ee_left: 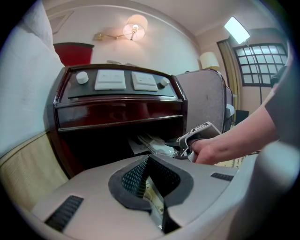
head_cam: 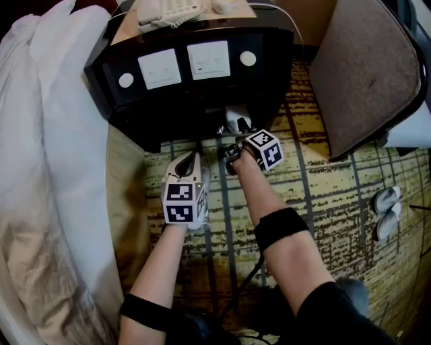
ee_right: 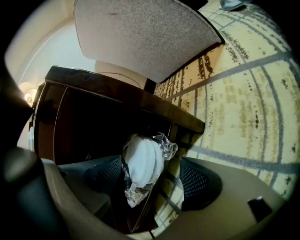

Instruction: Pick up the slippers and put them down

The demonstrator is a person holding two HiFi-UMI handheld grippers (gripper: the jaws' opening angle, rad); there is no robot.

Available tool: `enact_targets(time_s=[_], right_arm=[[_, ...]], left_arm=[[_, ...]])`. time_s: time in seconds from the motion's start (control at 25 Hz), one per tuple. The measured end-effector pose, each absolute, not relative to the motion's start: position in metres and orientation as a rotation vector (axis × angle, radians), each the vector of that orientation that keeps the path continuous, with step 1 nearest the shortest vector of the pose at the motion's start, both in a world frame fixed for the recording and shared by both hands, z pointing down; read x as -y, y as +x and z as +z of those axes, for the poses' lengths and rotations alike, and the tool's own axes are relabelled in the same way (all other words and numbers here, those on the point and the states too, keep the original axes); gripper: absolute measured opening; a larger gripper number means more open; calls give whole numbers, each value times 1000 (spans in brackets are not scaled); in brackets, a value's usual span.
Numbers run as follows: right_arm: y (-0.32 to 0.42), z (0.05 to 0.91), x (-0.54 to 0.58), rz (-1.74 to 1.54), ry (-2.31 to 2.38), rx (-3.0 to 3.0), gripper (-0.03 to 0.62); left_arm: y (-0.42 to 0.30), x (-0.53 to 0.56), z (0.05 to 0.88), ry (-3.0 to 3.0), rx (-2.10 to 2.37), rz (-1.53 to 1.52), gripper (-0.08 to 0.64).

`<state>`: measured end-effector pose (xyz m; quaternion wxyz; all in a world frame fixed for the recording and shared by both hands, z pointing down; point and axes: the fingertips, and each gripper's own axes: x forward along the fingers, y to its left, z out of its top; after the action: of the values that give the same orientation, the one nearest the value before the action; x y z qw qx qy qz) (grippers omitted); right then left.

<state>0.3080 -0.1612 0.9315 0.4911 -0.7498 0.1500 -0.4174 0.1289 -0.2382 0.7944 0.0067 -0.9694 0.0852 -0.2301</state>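
Observation:
A pair of white slippers in clear plastic wrap [ee_right: 143,161] lies at the front edge of the dark nightstand's [head_cam: 195,81] low shelf. My right gripper [ee_right: 150,176] stands open around the pack, its pads wide apart and a gap showing on the right side. The head view shows that gripper [head_cam: 234,133] reaching under the nightstand, with the pack [head_cam: 237,120] just ahead of it. My left gripper [head_cam: 188,165] hovers over the carpet to the left, shut with nothing in it. The left gripper view shows its jaws [ee_left: 152,187] shut, the pack [ee_left: 159,147] and the right gripper [ee_left: 199,136] beyond.
A bed with white linen [head_cam: 47,135] runs along the left. A grey armchair [head_cam: 370,67] stands to the right of the nightstand. Another pair of slippers [head_cam: 387,209] lies on the patterned carpet at far right. A telephone [head_cam: 172,10] sits on the nightstand top.

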Motion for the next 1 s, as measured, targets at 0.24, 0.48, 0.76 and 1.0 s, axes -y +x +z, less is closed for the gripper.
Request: enact_targets(time_s=[0.24, 0.48, 0.76, 1.0], right_arm=[[304, 935, 154, -1030, -1834, -385, 423], [297, 926, 146, -1042, -1864, -430, 420], [258, 839, 111, -1069, -1981, -585, 195], [226, 703, 75, -1101, -2218, -775, 0]], left_arm=[[129, 232, 797, -3041, -253, -739, 2], [126, 233, 800, -3033, -259, -744, 2], [96, 210, 750, -3078, -298, -876, 2], [67, 181, 626, -3069, -288, -960, 2]])
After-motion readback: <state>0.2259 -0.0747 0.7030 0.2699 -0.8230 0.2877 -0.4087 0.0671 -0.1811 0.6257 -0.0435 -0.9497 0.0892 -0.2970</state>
